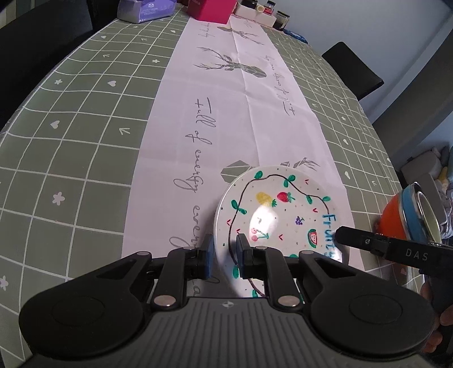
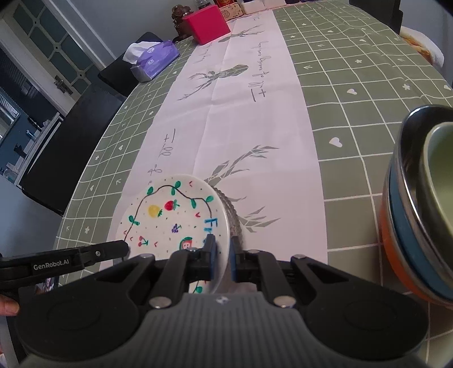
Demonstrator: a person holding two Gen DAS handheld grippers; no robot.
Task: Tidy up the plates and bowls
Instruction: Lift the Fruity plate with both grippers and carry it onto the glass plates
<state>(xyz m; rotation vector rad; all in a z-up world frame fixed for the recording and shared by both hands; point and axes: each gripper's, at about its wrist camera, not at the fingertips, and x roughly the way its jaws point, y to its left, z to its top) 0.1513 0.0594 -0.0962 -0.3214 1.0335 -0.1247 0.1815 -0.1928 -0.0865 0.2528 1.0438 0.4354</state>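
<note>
A white plate [image 1: 280, 215] painted with fruit and blue lettering sits low over the white table runner [image 1: 215, 113]. My left gripper [image 1: 225, 253] is shut on its left rim, one pad above and one below. My right gripper [image 2: 222, 254] is shut on the opposite rim of the plate [image 2: 170, 218]. Each gripper also shows side-on in the other view: the right gripper [image 1: 339, 236] and the left gripper [image 2: 126, 249]. A ribbed clear glass dish [image 2: 233, 218] peeks out from under the plate's right edge. Nested bowls [image 2: 410, 226], orange, blue, steel and green, stand to the right.
The bowl stack [image 1: 407, 215] stands close to the right gripper's side. At the far end of the green checked tablecloth [image 1: 85, 113] are a pink box [image 2: 208, 24], a purple tissue box [image 2: 154, 58] and small jars [image 1: 266, 10]. Black chairs [image 1: 354, 68] stand along the table's edges.
</note>
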